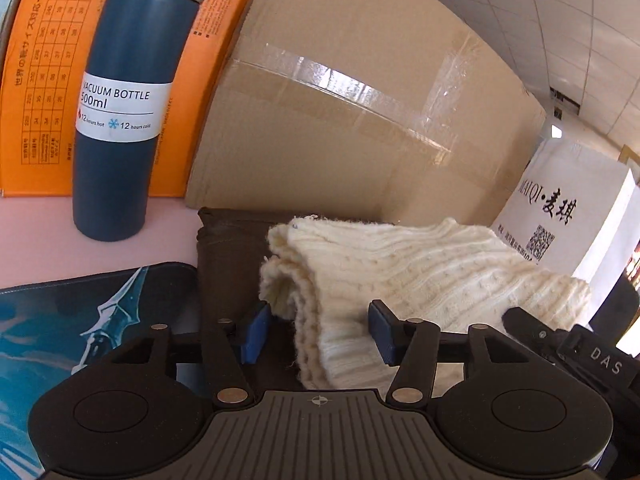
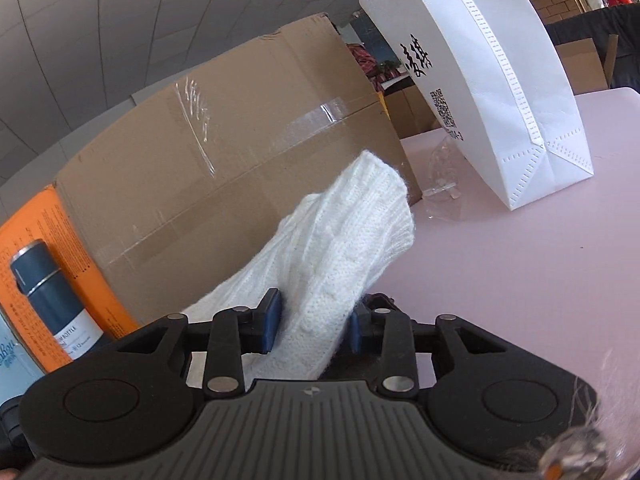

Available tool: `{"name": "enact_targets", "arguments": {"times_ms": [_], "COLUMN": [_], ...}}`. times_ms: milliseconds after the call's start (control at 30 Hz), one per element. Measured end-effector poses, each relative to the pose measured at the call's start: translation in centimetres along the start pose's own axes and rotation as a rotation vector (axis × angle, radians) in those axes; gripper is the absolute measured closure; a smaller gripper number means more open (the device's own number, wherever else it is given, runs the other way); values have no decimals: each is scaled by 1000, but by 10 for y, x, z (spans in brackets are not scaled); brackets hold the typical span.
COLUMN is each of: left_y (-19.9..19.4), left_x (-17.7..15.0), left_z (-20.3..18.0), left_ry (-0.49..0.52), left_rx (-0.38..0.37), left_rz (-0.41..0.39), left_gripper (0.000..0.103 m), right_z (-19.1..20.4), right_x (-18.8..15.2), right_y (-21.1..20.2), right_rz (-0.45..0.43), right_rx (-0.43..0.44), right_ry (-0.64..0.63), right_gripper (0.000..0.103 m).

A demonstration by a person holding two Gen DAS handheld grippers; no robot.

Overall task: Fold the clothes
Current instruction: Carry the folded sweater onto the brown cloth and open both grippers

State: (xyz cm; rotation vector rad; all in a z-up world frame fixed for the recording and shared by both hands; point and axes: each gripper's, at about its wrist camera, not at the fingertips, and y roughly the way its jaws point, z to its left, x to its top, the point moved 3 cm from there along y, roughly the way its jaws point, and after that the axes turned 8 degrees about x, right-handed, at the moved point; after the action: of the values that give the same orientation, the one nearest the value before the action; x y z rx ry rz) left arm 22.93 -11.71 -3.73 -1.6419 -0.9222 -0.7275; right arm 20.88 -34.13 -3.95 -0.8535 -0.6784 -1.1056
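1. The cream knit sweater [image 1: 420, 268] hung in the air in front of the cardboard box [image 1: 360, 120], bunched into thick layers, with a ribbed edge drooping down toward me. Beneath it, against the foot of the box, lay a dark brown garment [image 1: 228, 264] that looked flat and squared off.
2. My left gripper [image 1: 318, 332] had its blue pads set fairly wide, and a thick fold of the sweater sat between them. I could not tell whether the pads truly pinched it or only bracketed it.
3. My right gripper [image 2: 314, 320] was closed narrow on another bunch of the same knit, which rose past the pads toward the box.
4. I judged the step in hand to be carrying or laying over a fold with both grippers. To do it well I wanted both ends level, the knit taut between them but not stretched, and the layers kept together.
5. The knit was thick and loose, so a light pinch risked dropping inner layers.
6. Left of the box stood the blue vacuum bottle [image 1: 120, 100]; right of it, the white bag [image 2: 480, 80]. I meant to keep the swing clear of both.
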Motion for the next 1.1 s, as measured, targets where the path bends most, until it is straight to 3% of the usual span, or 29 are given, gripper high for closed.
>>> {"name": "enact_targets", "arguments": {"times_ms": [67,133,200,433,600,833,967,1100], "left_y": [-4,-8,-20,-76,-130,-204,-226,-236], "left_x": [-1,0,-1,-24,-33,-49,-53,-53], "left_z": [-7,-11,-12,7,33,80,97,111], "left_ry": [49,75,75,28,23,28,107,124], "left_rx": [23,43,90,95,76,102,120,110], "left_rz": [-14,-27,-57,-70,-116,-189,-219,-248], "left_gripper": [37,15,8,5,4,0,0,0], "right_z": [-4,-8,-11,-17,-20,4,33,67], "right_x": [-3,-4,-5,2,3,-2,-15,-40], "right_y": [1,2,1,-17,-36,-74,-98,-122], "right_rz": [7,9,3,-107,-184,-285,-218,-138], "right_rx": [-30,-60,-64,-37,14,9,42,51], "right_ry": [19,42,67,129,169,74,82,61], "right_gripper": [51,36,24,1,0,0,0,0]}}
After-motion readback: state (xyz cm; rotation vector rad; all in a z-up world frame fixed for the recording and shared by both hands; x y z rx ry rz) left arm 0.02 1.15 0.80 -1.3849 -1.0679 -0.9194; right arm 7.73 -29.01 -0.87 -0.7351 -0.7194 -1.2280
